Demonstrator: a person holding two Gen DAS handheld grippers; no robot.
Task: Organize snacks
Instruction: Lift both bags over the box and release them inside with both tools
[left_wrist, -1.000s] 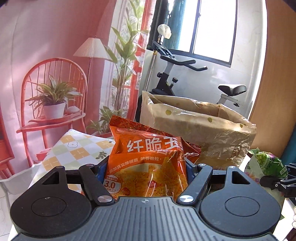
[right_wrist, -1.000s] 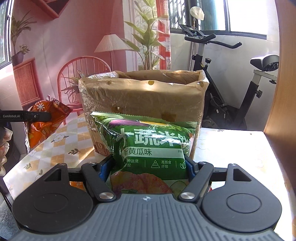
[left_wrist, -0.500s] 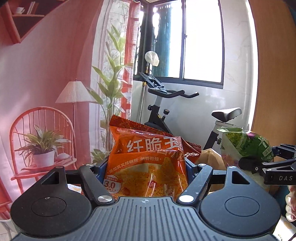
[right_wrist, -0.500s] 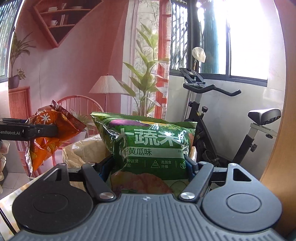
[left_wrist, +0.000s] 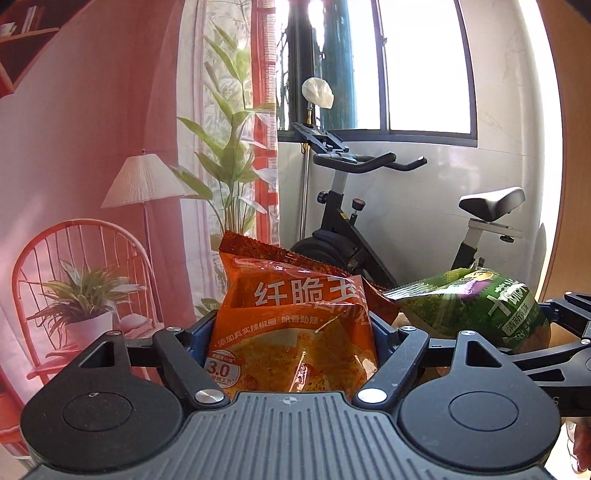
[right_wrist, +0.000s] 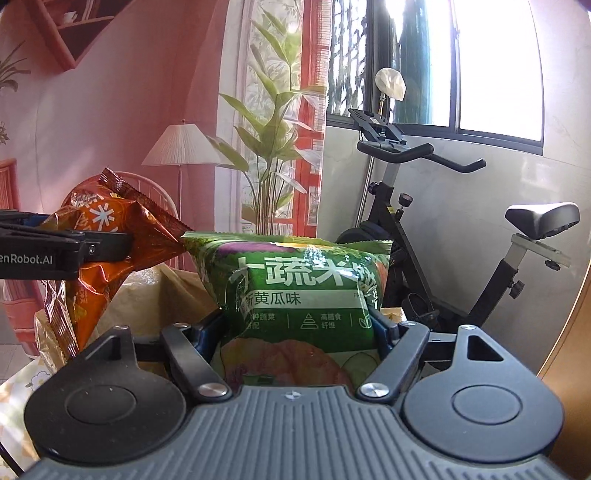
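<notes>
The orange crinkly foil snack bag (left_wrist: 291, 328) sits upright between the jaws of the left hand-held gripper (left_wrist: 293, 332), pinched across its lower middle. The green glossy plastic snack bag (right_wrist: 303, 295) is pinched the same way in the right hand-held gripper (right_wrist: 301, 328). Both sets of jaws have just eased a little wider, yet each bag is still between its blue pads (left_wrist: 201, 332) and held off the bench.

Both bags look light, puffed with air and soft, so a hard squeeze would likely crush what is inside. The film looks slick, so a hold across the body low down, as now, seems safer than one at the crimped top seam.

The orange bag's large white Chinese characters are partly creased and hard to read; a round badge low on its left reads "3.0". The green bag carries "黄瓜味" under bigger characters, and small icons beside them. In the right wrist view the other gripper's black arm shows "enRobot.AI".

Just below and behind the bags is the crumpled brown paper bag (right_wrist: 162, 291), its open mouth close under them. Beyond stand a black exercise bike (right_wrist: 436, 236) and a white-shaded floor lamp (left_wrist: 142, 182).
</notes>
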